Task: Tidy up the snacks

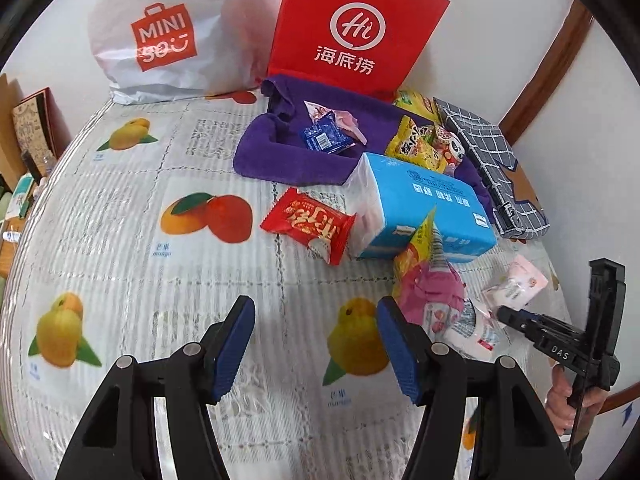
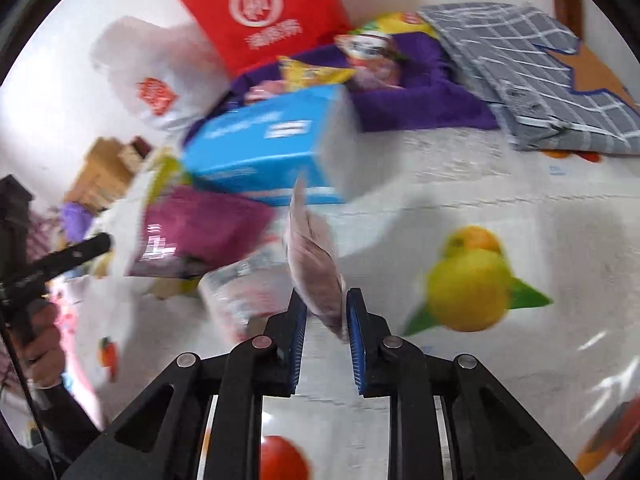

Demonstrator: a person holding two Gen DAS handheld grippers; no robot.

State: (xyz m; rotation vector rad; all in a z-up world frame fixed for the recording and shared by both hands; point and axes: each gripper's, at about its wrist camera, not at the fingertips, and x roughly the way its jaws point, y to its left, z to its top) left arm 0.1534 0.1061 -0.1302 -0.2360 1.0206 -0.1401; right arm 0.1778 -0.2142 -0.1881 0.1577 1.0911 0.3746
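My left gripper (image 1: 316,344) is open and empty, low over the fruit-print tablecloth (image 1: 120,208). A red snack packet (image 1: 310,227) lies ahead of it beside a blue tissue pack (image 1: 424,204). A pink and yellow snack bag (image 1: 428,280) lies just right of its right finger. My right gripper (image 2: 326,316) is shut on a small pale pink snack packet (image 2: 312,268), which also shows at the right in the left wrist view (image 1: 516,284). A purple cloth (image 1: 288,152) holds a blue packet (image 1: 326,138) and yellow snack bags (image 1: 420,142).
A white MINISO bag (image 1: 160,36) and a red paper bag (image 1: 352,28) stand against the back wall. A grey checked fabric box (image 1: 492,160) lies at the right by the wall. Boxes and clutter sit off the table's left edge (image 1: 24,152).
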